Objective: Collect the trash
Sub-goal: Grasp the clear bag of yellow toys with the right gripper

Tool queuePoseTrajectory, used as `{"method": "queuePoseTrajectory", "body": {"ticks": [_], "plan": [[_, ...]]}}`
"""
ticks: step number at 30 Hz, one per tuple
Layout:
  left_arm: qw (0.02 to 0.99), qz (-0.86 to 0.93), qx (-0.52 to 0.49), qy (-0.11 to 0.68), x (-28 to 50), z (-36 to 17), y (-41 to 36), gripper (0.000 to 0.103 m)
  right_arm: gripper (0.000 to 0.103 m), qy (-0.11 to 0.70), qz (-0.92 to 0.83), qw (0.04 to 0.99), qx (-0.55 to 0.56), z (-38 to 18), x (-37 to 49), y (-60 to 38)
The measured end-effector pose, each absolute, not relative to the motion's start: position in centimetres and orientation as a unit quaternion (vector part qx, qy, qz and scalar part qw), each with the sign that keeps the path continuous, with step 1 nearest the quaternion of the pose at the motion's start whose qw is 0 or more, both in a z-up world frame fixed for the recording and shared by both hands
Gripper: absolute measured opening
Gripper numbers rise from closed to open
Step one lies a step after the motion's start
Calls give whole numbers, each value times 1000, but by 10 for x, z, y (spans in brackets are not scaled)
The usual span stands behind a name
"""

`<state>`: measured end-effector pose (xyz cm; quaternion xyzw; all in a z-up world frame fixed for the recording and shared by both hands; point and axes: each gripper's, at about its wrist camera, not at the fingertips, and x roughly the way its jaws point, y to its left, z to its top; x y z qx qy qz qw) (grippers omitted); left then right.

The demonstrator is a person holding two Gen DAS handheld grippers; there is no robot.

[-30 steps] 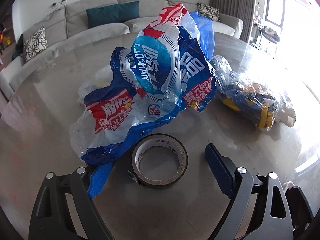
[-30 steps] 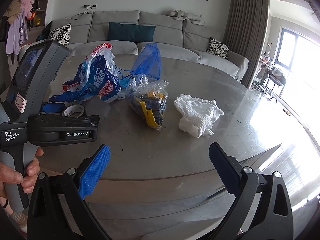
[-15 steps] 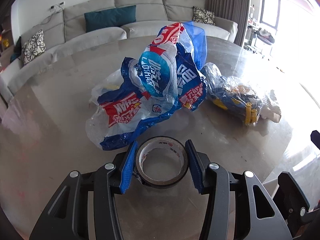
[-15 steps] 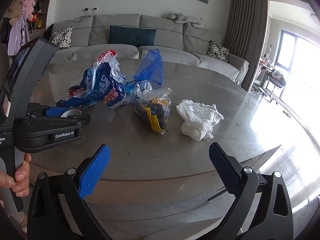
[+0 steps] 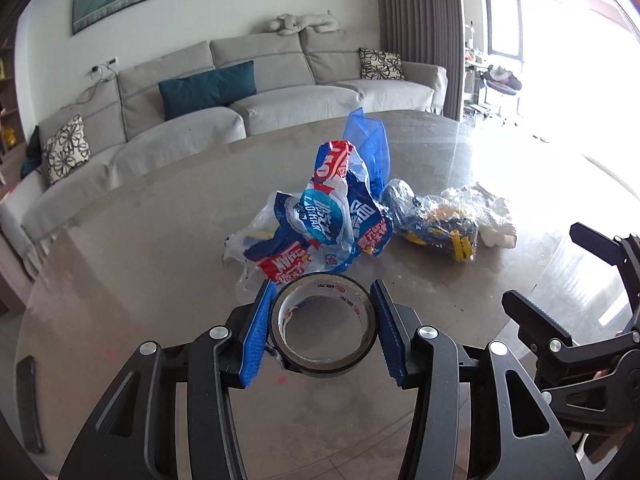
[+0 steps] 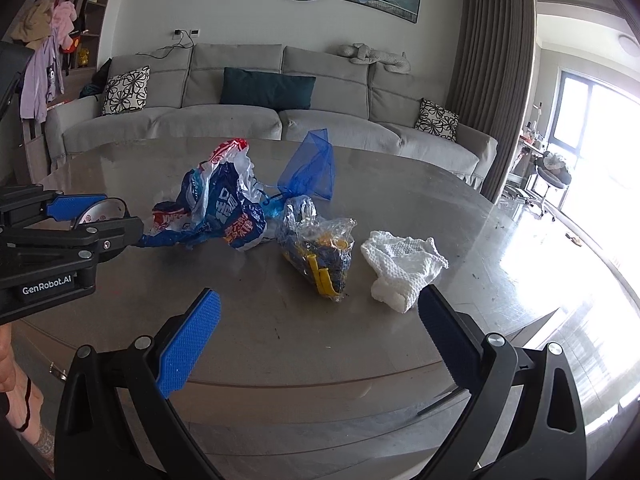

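Note:
My left gripper (image 5: 322, 330) is shut on a roll of brown tape (image 5: 320, 360) and holds it lifted above the round table (image 5: 140, 248). It shows at the left of the right wrist view (image 6: 80, 208). A crumpled blue, red and white plastic bag (image 5: 320, 224) (image 6: 216, 212) lies mid-table, with a blue mesh bag (image 6: 312, 168) behind it. A clear bag with yellow and blue pieces (image 6: 320, 248) and a white cloth (image 6: 404, 260) lie to its right. My right gripper (image 6: 316, 328) is open and empty near the table's front edge.
A grey sofa (image 6: 240, 116) with cushions runs behind the table. A dark flat phone-like object (image 5: 30, 404) lies at the table's left edge. Bright windows (image 6: 592, 128) are on the right.
My left gripper closed on the tape roll and lifted it up and back from the table. My right gripper moved forward a little, staying open.

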<state>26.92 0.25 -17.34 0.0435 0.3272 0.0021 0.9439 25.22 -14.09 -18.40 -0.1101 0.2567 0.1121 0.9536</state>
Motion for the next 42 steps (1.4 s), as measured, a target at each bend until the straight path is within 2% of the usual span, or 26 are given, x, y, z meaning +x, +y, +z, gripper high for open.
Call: {"method": "queuePoseTrajectory", "body": {"ticks": [9,31,32,34,35,37,39,42], "plan": [[953,16,63,295,276,-160,22,50,98,270,119,948,-118,-199,298,-119],[949,9,61,310,316,-173,36,50,98,302,137,935,-127,-220,355,-107],[949,9,60,311,317,-173,37,50,95,303,135,935,-128,-219,356,-107],[948,8,59,313,319,-174,38,50,73,309,127,933,-132,-220,358,-109],[948,10,59,313,319,-175,39,50,54,318,124,930,-133,-222,361,-110],[948,9,58,313,319,-174,40,50,47,334,127,925,-126,-225,365,-113],[949,9,61,310,319,-173,40,50,27,344,132,920,-131,-227,365,-112],[950,8,63,306,317,-173,40,50,20,341,132,918,-152,-227,357,-105]]}}
